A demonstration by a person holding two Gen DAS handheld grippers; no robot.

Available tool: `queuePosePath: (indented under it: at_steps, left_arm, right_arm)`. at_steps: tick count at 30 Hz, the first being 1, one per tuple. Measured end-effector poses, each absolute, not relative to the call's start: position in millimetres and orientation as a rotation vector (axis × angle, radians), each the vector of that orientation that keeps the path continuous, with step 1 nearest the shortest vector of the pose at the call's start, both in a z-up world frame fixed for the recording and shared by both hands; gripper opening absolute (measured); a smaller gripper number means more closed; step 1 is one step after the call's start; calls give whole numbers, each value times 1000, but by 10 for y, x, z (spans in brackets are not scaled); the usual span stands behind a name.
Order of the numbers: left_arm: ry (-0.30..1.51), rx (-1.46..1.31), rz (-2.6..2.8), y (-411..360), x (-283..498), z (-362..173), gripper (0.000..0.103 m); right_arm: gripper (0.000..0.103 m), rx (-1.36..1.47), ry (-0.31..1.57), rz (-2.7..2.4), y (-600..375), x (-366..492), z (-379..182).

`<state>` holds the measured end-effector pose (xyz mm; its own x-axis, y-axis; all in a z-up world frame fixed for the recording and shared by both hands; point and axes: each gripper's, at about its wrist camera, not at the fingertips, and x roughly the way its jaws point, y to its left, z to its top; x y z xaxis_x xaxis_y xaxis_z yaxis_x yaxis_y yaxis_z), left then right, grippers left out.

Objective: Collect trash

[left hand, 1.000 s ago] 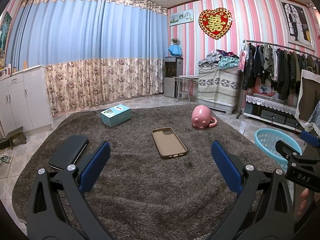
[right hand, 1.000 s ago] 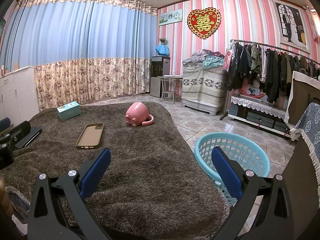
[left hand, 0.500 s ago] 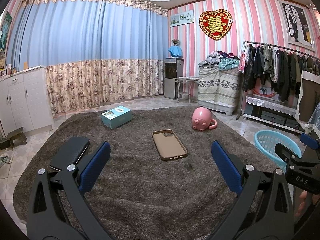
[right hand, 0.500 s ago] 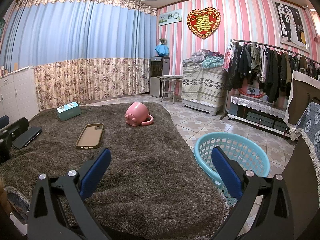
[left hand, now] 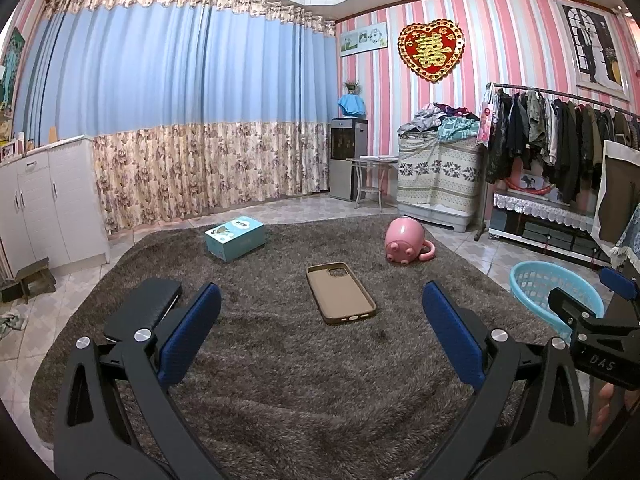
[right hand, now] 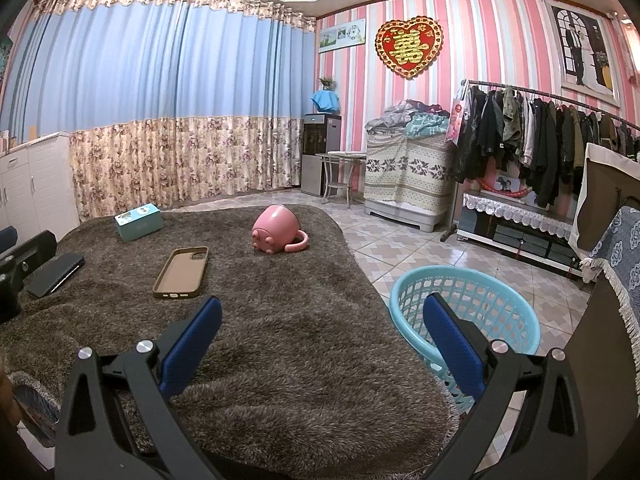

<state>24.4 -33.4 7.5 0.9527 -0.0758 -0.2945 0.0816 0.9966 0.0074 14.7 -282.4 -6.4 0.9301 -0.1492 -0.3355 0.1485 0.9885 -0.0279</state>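
- Left wrist view: a brown phone case point(left hand: 341, 293) is seen lying flat, open side up, near the middle of the shaggy rug point(left hand: 280, 380), ahead of the left gripper point(left hand: 321, 334).
- A pink mug point(left hand: 404, 241) is tipped on its side on the rug beyond the case, handle toward the right.
- A teal box point(left hand: 235, 237) is set on the rug's far left part, well apart from the mug.
- A black case point(left hand: 141, 314) is laid at the rug's left edge, partly hidden behind the left gripper's blue pad.
- The left gripper's jaws are held wide apart, with nothing between them.
- Right wrist view: a blue basket point(right hand: 466, 312) is placed on the tiled floor point(right hand: 420, 252) just beside the rug's right edge; nothing can be made out inside it.
- The right gripper point(right hand: 321, 334) is held with jaws wide apart and empty, over the rug's near edge and the basket rim.
- The right gripper is also seen at the right edge of the left wrist view, in front of the basket.
- Curtains point(left hand: 180, 120) and a clothes rack point(right hand: 540, 140) are seen along the walls.
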Motion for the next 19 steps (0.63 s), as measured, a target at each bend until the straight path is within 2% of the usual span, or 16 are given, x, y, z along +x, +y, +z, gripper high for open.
queuePosePath:
  at_steps: [19]
  left_arm:
    - [319, 11, -89, -299, 231, 75, 98]
  right_arm:
    - [98, -3, 343, -152, -2823, 153, -70]
